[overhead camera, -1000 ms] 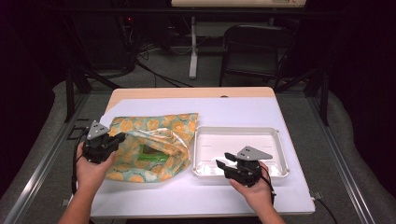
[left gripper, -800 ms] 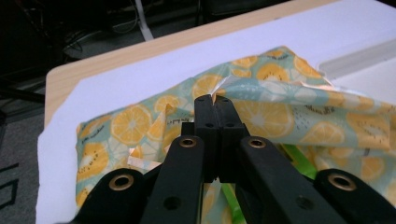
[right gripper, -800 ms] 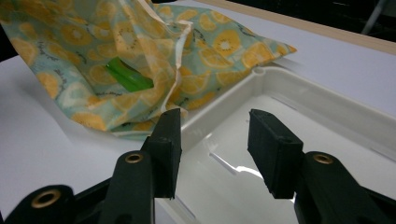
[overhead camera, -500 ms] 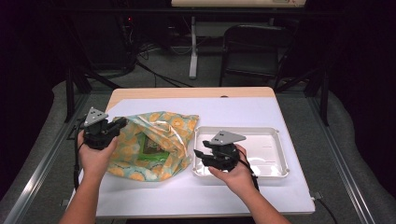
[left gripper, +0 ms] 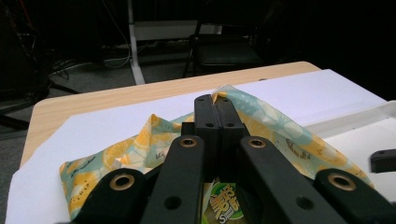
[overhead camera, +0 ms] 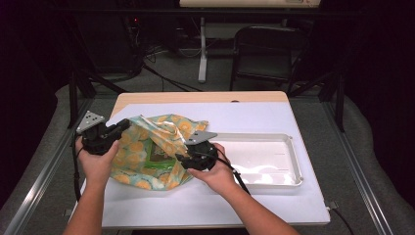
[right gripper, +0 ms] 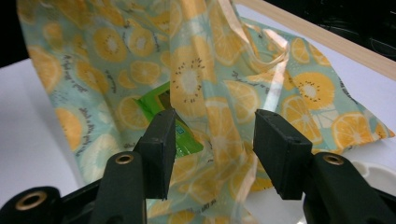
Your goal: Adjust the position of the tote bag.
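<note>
Now | bag [overhead camera: 147, 152] long axis left-right | left claw [overhead camera: 122, 126] pinching bag rim | right claw [overhead camera: 181, 157] spread, opening

Beside the white tray [overhead camera: 288, 147], your forearms are bare, and your grippers [overhead camera: 198, 157] are black with brass-ringed screw holes, grey three-cornered top plates and what seem black cables.

bright table, dark surroundings (slightly soft)
</note>
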The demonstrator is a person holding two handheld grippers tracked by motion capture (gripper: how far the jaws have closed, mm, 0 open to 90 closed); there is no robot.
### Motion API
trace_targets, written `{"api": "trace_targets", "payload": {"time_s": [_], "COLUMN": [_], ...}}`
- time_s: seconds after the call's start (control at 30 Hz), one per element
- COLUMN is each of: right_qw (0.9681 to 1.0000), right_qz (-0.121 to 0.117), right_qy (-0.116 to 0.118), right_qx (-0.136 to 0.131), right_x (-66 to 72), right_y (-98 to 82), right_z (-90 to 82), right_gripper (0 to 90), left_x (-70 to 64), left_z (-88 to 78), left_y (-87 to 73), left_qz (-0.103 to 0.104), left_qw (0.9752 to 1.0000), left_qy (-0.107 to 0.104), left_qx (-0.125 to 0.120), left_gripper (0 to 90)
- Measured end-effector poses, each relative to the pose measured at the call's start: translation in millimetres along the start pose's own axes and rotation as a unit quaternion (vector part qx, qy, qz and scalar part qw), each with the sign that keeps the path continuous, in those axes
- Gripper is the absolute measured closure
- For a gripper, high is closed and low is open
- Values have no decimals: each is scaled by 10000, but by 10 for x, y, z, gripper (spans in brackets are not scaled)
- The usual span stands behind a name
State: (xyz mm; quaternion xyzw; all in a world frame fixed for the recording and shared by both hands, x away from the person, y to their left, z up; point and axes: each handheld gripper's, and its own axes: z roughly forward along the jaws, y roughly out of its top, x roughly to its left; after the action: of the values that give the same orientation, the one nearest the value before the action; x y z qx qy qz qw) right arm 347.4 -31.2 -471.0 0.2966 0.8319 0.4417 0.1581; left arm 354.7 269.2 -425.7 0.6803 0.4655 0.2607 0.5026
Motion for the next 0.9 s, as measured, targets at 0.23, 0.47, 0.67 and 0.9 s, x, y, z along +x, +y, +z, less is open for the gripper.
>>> {"api": "trace_targets", "payload": {"time_s": [0.23, 0.47, 0.67, 0.9], "right_qw": [9993, 9987, 9978, 9956], "right_qz": [-152, -158, -82, -191], "right_qy": [-295, -485, -646, -899], "right_qx": [187, 76, -152, -160], "right_x": [52, 13, -1, -25], "right_y": [58, 144, 173, 215], "right_z": [203, 55, -130, -209], "right_gripper": [725, 884, 896, 900], "left_x": [25, 53, 6, -57], "left_z": [-14, 13, 63, 199], "left_y": [2, -23, -34, 58], "left_qz": [-28, -43, 154, 273], "left_qw": [10000, 10000, 9999, 9995], "left_qy": [-11, -10, 38, 117], "left_qx": [-78, -47, 9, 58], "left_gripper": [900, 900, 900, 900]}}
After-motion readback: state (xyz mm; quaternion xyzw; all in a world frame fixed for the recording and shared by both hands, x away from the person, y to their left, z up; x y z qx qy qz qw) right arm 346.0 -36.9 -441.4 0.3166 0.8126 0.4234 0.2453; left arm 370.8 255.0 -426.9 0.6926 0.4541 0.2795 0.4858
